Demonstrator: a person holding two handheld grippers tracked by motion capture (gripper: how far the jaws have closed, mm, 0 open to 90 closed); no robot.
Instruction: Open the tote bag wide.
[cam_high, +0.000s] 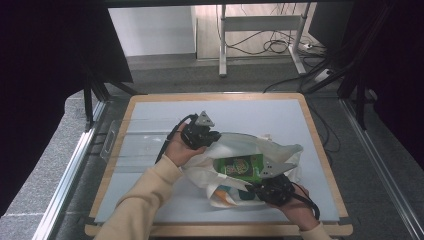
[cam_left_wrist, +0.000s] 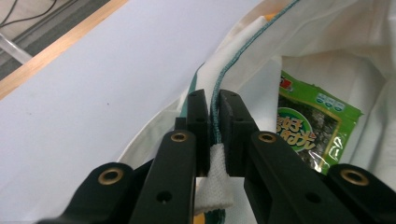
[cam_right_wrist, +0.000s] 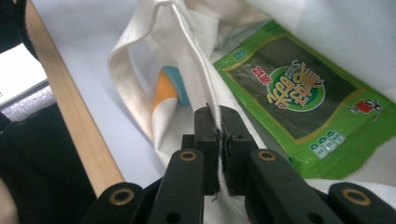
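Nearest, the right gripper has its fingers pressed together on the white rim of the cloth tote bag, the hem running straight up between them. Just beyond those fingers, to their right, a green seaweed snack packet lies flat inside the bag's open mouth; to their left hangs a bag handle over an orange and blue print, with the counter past it. Farther off, the left gripper pinches the opposite rim, its fingers closed on the teal-stitched edge with a fold of white cloth bunched between them. The same packet sits to the right of these fingers, inside the bag. Seen from above, the bag lies spread open between both grippers on the pale counter.
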